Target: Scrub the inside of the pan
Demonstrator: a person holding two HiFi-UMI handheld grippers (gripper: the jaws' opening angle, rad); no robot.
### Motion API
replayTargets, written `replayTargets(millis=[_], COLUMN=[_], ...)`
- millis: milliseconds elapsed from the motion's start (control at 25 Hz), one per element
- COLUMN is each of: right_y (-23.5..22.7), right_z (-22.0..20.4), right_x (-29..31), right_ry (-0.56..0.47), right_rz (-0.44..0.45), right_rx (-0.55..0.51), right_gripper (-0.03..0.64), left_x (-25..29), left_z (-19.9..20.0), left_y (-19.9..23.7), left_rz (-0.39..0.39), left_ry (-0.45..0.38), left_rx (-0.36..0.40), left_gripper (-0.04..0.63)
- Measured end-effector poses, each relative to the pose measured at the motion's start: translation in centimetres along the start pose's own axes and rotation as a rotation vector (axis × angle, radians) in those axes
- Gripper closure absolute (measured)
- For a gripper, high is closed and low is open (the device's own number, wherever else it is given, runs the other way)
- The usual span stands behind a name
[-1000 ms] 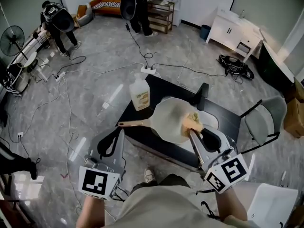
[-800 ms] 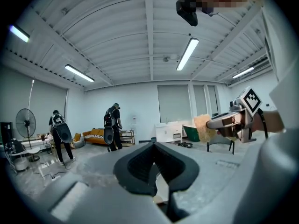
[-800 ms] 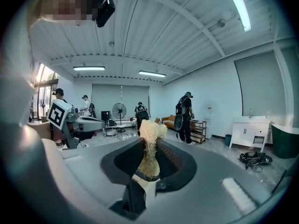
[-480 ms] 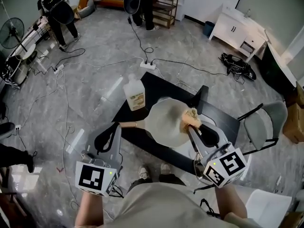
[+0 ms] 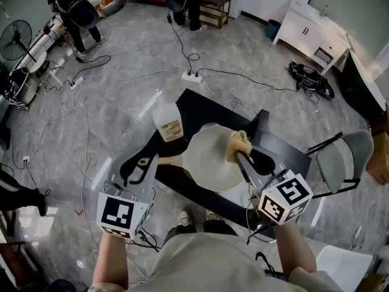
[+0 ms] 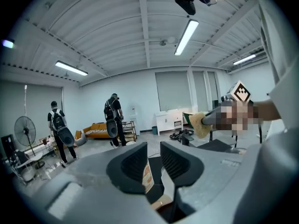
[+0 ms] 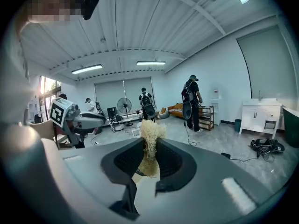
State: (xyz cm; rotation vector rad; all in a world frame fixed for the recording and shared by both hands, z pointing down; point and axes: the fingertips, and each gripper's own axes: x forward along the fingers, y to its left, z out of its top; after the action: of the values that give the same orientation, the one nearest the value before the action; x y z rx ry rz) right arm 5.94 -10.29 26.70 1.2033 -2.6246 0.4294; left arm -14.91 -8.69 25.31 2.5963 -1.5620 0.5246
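Scrubber [image 5: 238, 142] clamped in right gripper [image 5: 240, 155] over pan's [image 5: 206, 163] far edge, left gripper's [image 5: 141, 164] jaws just opened, narrowly apart, handle [image 5: 165, 160] seen low between them, ungripped, bottle [image 5: 168, 121] stood beside pan.

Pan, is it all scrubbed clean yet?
Not yet. Done: the right gripper holds the scrubber. In hand: it is at the far edge of the pan, and the left gripper, jaws just opening and empty, is by the handle. Left: all the scrubbing inside.
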Motion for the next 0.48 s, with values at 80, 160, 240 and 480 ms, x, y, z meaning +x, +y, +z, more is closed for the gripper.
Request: replayTargets(millis=[80,160,240,480], right_y=[-0.5,-0.9,-1.3,-2.0], right_z=[-0.5,-1.3,-2.4,-6.2], right_x=[1.2,2.5,3.7,7.0], right_ry=[0.022,0.056,0.089,0.166], right_rz=[0.008,0.015,0.025,0.060], right_rx=[-0.012,-0.021,-0.024,-0.002], right_gripper=[0.535,0.534,0.534,0.534], left_x=[1.1,2.3,3.5,6.2], left_z=[-0.2,-0.6,-1.4,-4.7], left_y=[0.0,0.0,0.0,-0.2], left_rz=[-0.007,-0.039,-0.082,-0.160], left_ry=[0.020,0.039,0.065,0.164], left_rx=[0.027,0.095,0.176,0.217], left_gripper=[0.486,0.460,0.438,0.377])
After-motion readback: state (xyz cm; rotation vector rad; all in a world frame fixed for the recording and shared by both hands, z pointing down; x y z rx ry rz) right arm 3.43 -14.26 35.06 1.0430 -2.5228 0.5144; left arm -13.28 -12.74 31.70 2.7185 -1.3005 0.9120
